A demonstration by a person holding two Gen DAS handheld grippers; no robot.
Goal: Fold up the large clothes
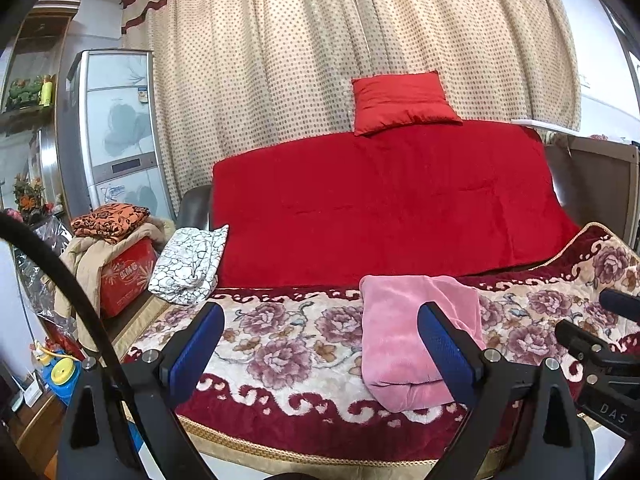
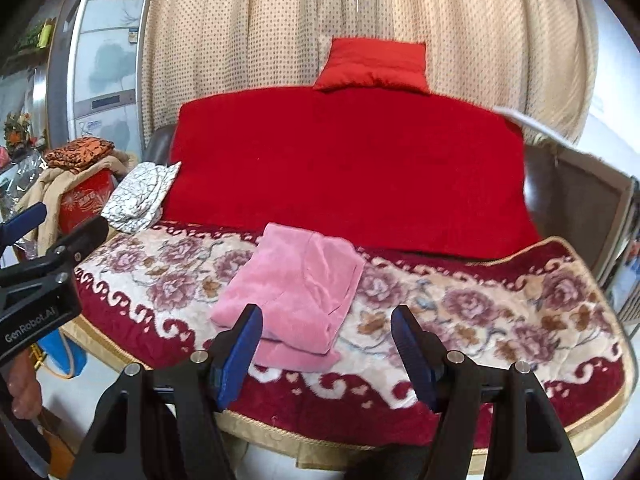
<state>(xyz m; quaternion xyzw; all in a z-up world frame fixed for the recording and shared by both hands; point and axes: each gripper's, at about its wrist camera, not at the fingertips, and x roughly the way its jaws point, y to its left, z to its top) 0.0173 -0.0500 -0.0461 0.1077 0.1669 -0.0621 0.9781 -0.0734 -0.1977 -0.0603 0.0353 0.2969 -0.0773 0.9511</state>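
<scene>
Covering sofa seat (image 2: 500, 364): floral blanket (image 2: 460, 308), curtain (image 2: 280, 20) behind

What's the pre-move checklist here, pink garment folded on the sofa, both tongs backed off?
1. Left tongs empty: ok, blue pads apart, nothing between them.
2. Right tongs empty: ok, open, nothing gripped.
3. Pink garment folded: ok, compact bundle lying on the floral blanket; a lower layer sticks out at its near edge.
4. Garment clear of both tongs: ok, no pad touches it.
5. Next item to fold: cannot tell; a black-and-white patterned cloth lies crumpled at the sofa's left end, whether it is next is not shown.
6. Garment clear of the blanket's near edge: ok.
</scene>
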